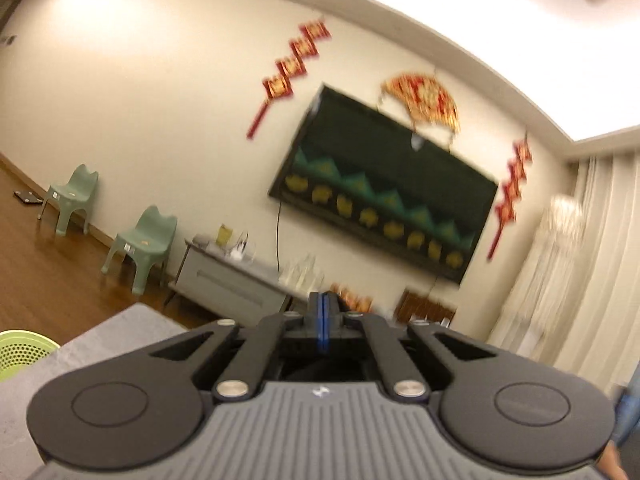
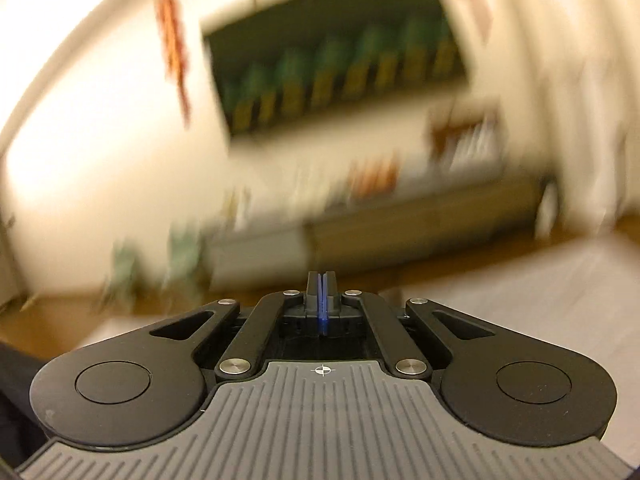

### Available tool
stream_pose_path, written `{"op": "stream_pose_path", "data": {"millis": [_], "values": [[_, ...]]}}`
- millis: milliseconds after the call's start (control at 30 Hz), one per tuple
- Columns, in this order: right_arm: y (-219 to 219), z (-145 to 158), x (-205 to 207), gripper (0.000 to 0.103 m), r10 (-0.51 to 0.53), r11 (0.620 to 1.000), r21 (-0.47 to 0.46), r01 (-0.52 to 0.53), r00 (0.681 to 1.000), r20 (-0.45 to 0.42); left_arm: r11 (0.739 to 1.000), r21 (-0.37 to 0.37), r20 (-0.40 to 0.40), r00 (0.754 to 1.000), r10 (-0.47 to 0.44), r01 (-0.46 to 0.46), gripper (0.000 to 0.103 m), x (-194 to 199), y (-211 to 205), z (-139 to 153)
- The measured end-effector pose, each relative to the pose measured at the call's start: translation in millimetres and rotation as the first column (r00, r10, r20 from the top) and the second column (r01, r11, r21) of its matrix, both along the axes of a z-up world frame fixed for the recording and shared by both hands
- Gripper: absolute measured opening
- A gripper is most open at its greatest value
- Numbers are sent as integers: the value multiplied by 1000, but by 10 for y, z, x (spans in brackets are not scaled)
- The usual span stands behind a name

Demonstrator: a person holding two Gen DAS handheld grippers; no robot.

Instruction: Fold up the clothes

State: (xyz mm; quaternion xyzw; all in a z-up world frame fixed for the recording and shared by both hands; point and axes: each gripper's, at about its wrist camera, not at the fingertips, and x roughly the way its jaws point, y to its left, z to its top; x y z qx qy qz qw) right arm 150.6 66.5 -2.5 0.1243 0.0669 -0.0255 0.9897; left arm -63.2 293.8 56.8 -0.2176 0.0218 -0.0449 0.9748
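Observation:
No garment shows in either view. My left gripper [image 1: 323, 300] is shut, its blue pads pressed together with nothing between them, and it points level across the room at the far wall. My right gripper [image 2: 322, 280] is shut too, blue pads touching and empty, aimed at the same wall in a heavily blurred picture. A grey cloth-covered surface [image 1: 104, 332] lies below the left gripper at the lower left, and a pale surface [image 2: 540, 288] sits low on the right in the right wrist view.
A dark screen [image 1: 384, 184] hangs on the cream wall with red decorations [image 1: 296, 60] around it. Two green stools [image 1: 140, 248] and a grey cabinet [image 1: 228, 280] stand on the wooden floor. A green perforated basket [image 1: 20, 350] sits at the left edge. Curtains [image 1: 580, 260] hang at right.

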Motion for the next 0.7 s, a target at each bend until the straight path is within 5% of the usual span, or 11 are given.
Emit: {"op": "stream_pose_path", "data": {"millis": [100,167,300,367,467,533,600,667,700], "values": [[-348,410,-588,0,-119,993,-14,121,989,86,998,1,-66,996,64,-64,0,177,94,-47],[-511,347,-643,6,-161,987,-19,161,987,11,997,9,-175,981,83,-82,0,326,129,-290],[-682,-495,-322,75,-94,987,102,126,959,-268,999,-10,-310,950,32,-37,1,302,110,-824],[-659,-996,-122,79,-32,985,146,89,934,-355,1000,6,-355,935,3,-1,1,220,59,-1020],[-547,-1341,288,81,-45,995,59,83,877,-478,999,31,-408,913,-25,41,1,83,9,-1230],[-524,-1463,528,101,-77,997,-13,82,865,-496,999,24,-425,905,-26,39,1,13,13,-1324],[-501,-1584,768,99,-111,993,-85,78,852,-512,999,16,-434,900,-27,38,1,13,6,-1361],[-537,-1755,972,85,-106,993,-98,63,833,-543,999,13,-437,899,-30,40,1,56,-10,-1355],[-567,-1824,1026,54,-90,995,-84,52,828,-554,999,12,-439,898,-31,40,1,78,-17,-1353]]}}
